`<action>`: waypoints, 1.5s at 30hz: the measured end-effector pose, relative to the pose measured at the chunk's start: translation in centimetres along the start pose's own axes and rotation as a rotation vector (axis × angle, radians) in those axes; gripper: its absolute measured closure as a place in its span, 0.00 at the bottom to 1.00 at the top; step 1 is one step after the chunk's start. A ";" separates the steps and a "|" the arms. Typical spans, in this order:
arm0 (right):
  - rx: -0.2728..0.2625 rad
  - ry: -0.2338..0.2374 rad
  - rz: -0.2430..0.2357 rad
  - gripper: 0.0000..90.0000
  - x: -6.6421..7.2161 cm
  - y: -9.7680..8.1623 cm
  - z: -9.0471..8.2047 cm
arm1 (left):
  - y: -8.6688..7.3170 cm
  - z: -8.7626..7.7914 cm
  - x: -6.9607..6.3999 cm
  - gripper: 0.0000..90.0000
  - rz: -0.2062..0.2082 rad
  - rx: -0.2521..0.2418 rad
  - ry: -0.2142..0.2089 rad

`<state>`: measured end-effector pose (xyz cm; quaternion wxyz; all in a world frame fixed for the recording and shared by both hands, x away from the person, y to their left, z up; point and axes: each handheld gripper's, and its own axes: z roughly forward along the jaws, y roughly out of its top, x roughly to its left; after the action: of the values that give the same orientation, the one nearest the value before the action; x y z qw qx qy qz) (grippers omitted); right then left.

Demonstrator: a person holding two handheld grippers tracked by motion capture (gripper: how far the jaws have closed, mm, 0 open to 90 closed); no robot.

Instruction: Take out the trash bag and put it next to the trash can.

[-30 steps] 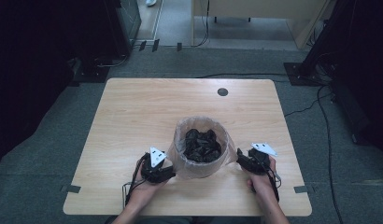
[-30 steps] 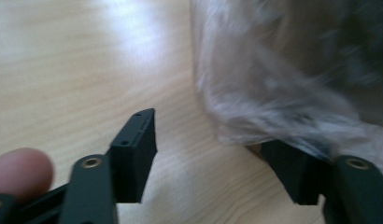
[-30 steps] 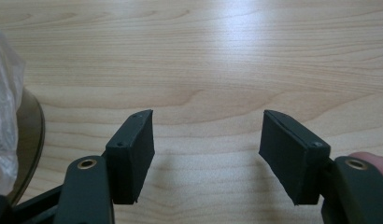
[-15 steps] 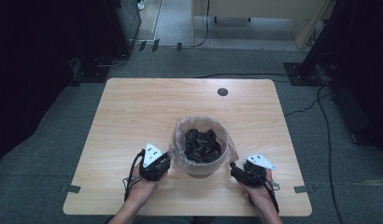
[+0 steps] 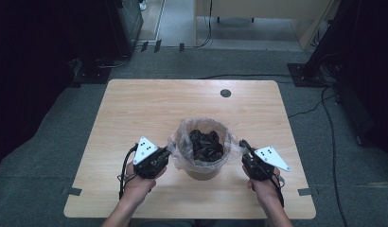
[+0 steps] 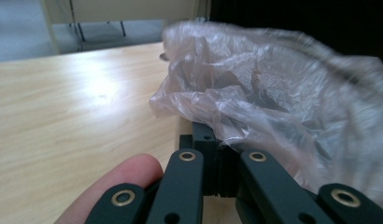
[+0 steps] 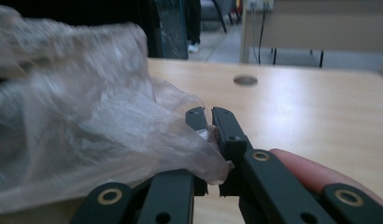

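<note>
A small brown bin (image 5: 201,171) stands near the table's front middle, lined with a clear plastic bag (image 5: 182,137) that holds dark crumpled stuff (image 5: 206,144). My left gripper (image 5: 166,152) is at the bin's left side, shut on the bag's rim. In the left gripper view its jaws (image 6: 208,135) meet under the wrinkled film (image 6: 273,93). My right gripper (image 5: 242,144) is at the bin's right side. Its jaws have just been closing, and in the right gripper view the right gripper (image 7: 209,114) pinches a fold of the bag (image 7: 87,126).
The wooden table (image 5: 135,109) has a round dark cable hole (image 5: 225,93) at its far middle. Cables (image 5: 324,109) trail over the grey floor to the right. Dark equipment stands at both sides of the room.
Both grippers went from open beside the bin to shut on the bag's rim. Both hands have risen, drawing the bag's edges up and outward.
</note>
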<state>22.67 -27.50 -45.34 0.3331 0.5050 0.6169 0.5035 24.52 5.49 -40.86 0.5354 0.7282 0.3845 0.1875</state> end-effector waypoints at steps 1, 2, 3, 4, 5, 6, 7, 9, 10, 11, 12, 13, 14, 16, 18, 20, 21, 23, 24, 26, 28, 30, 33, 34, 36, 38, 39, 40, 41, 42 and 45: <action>-0.014 0.005 -0.014 0.98 0.2 0.5 0.0 | 0.4 0.0 -0.1 1.00 0.002 -0.006 0.006; -0.026 0.010 -0.032 0.98 0.4 1.0 0.1 | 0.8 0.0 -0.1 1.00 0.004 -0.009 0.005; -0.037 0.010 -0.049 0.98 0.7 1.6 0.1 | 1.3 0.0 -0.2 1.00 0.008 -0.013 0.006; -0.053 0.014 -0.062 0.98 1.0 2.2 0.1 | 1.7 0.1 -0.3 1.00 0.012 -0.016 0.007; -0.068 0.020 -0.076 0.98 1.3 2.8 0.2 | 2.2 0.3 -0.5 1.00 0.017 -0.018 0.007; -0.081 0.024 -0.091 0.98 1.6 3.4 0.2 | 2.8 0.5 -0.7 1.00 0.027 -0.020 0.005; -0.091 0.032 -0.103 0.98 1.9 4.0 0.3 | 3.7 0.7 -1.0 1.00 0.041 -0.025 0.001; -0.106 0.051 -0.125 0.98 2.7 5.6 0.7 | 5.2 1.2 -1.5 1.00 0.045 -0.027 -0.015; -0.112 0.059 -0.129 0.98 3.0 6.2 0.8 | 6.0 1.6 -1.6 1.00 0.043 -0.025 -0.026; -0.125 0.074 -0.133 0.99 3.4 7.0 0.8 | 6.9 1.9 -1.8 1.00 0.040 -0.029 -0.035; -0.142 0.094 -0.135 0.99 3.9 8.0 0.8 | 7.8 2.1 -1.9 1.00 0.031 -0.036 -0.051; -0.166 0.114 -0.137 0.99 4.4 8.9 0.6 | 8.6 2.0 -2.0 1.00 0.012 -0.049 -0.078; -0.194 0.138 -0.134 0.98 4.8 9.7 0.3 | 9.2 1.9 -2.1 1.00 -0.006 -0.068 -0.102; -0.236 0.178 -0.123 0.96 5.6 10.9 -0.4 | 9.7 1.8 -2.0 1.00 -0.020 -0.078 -0.120; -0.226 0.183 -0.131 0.81 5.9 10.9 -0.7 | 9.2 2.3 -1.6 0.94 0.001 -0.039 -0.078; -0.158 0.151 -0.151 0.75 5.5 10.1 -0.5 | 8.1 2.4 -0.8 0.87 -0.002 -0.007 -0.058; -0.127 0.136 -0.139 0.72 5.0 9.6 -0.5 | 7.6 2.3 -0.5 0.84 -0.004 0.001 -0.053; -0.075 0.110 -0.089 0.66 3.7 8.5 -0.5 | 6.7 2.1 -0.1 0.77 -0.014 0.006 -0.052; -0.057 0.099 -0.062 0.65 3.0 8.0 -0.7 | 6.4 2.0 0.1 0.74 -0.023 0.008 -0.056; -0.040 0.073 -0.041 0.59 1.9 7.2 -1.2 | 6.1 1.8 0.2 0.70 -0.023 0.016 -0.058; -0.022 0.046 -0.047 0.54 1.2 6.7 -1.9 | 6.0 1.5 0.0 0.67 -0.010 0.015 -0.062; -0.015 0.019 -0.054 0.48 0.6 6.2 -2.6 | 6.0 1.3 -0.4 0.67 0.002 0.012 -0.066; 0.002 -0.011 -0.045 0.42 -0.1 5.5 -3.4 | 5.5 1.3 -0.9 0.66 0.011 0.018 -0.073; 0.008 -0.017 -0.032 0.41 -0.2 5.2 -3.7 | 5.4 1.4 -1.1 0.65 0.014 0.023 -0.076; 0.025 -0.020 0.001 0.38 -0.6 4.6 -4.1 | 5.1 1.7 -1.3 0.65 0.007 0.029 -0.080; 0.053 0.001 0.037 0.37 -0.7 4.2 -4.4 | 5.0 2.0 -1.4 0.65 0.001 0.031 -0.082; 0.066 0.014 0.044 0.37 -0.7 4.1 -4.6 | 5.1 2.1 -1.5 0.65 -0.001 0.028 -0.082; 0.074 0.033 0.051 0.37 -0.5 4.0 -4.7 | 5.1 2.2 -1.6 0.65 0.000 0.025 -0.082; 0.077 0.060 0.053 0.36 -0.2 4.0 -4.9 | 5.2 2.3 -1.7 0.65 0.003 0.024 -0.084; 0.077 0.088 0.059 0.34 0.3 4.1 -5.1 | 5.3 2.4 -1.8 0.65 0.005 0.024 -0.084; 0.067 0.171 0.064 0.30 1.8 4.5 -5.3 | 5.6 2.8 -2.2 0.65 0.004 0.019 -0.083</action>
<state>18.64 -27.39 -39.47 0.2457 0.4903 0.6433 0.5342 27.10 1.31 -36.41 0.5435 0.7412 0.3623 0.1546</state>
